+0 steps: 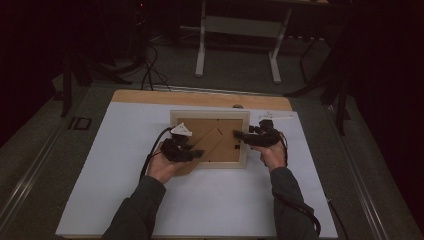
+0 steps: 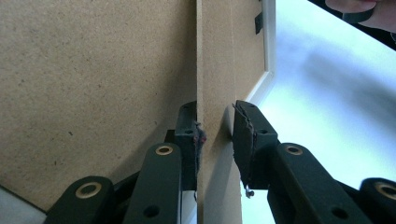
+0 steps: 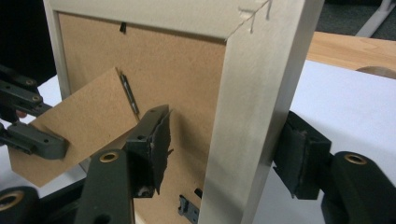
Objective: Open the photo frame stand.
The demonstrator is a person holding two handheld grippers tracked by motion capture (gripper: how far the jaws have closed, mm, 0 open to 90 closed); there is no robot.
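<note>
A pale wooden picture frame (image 1: 210,116) lies face down on the white table top, its brown backing board (image 2: 233,56) facing up. A brown easel stand flap (image 1: 212,140) is lifted off the backing. My left gripper (image 1: 197,152) sits at the flap's lower left end, and in the left gripper view it (image 2: 215,135) is shut on the flap (image 2: 93,70), whose thin edge runs between the pads. My right gripper (image 1: 239,135) straddles the frame's right rail (image 3: 261,93). In the right gripper view it (image 3: 224,154) is open, its inner pad (image 3: 159,144) standing clear of the rail above the backing.
A white sheet (image 1: 150,200) covers the table, with a strip of bare wood (image 1: 150,96) along the far edge. A small pale object (image 1: 276,118) lies by the frame's far right corner. On the floor beyond stand a desk's white legs (image 1: 201,50) and dark cables (image 1: 147,75).
</note>
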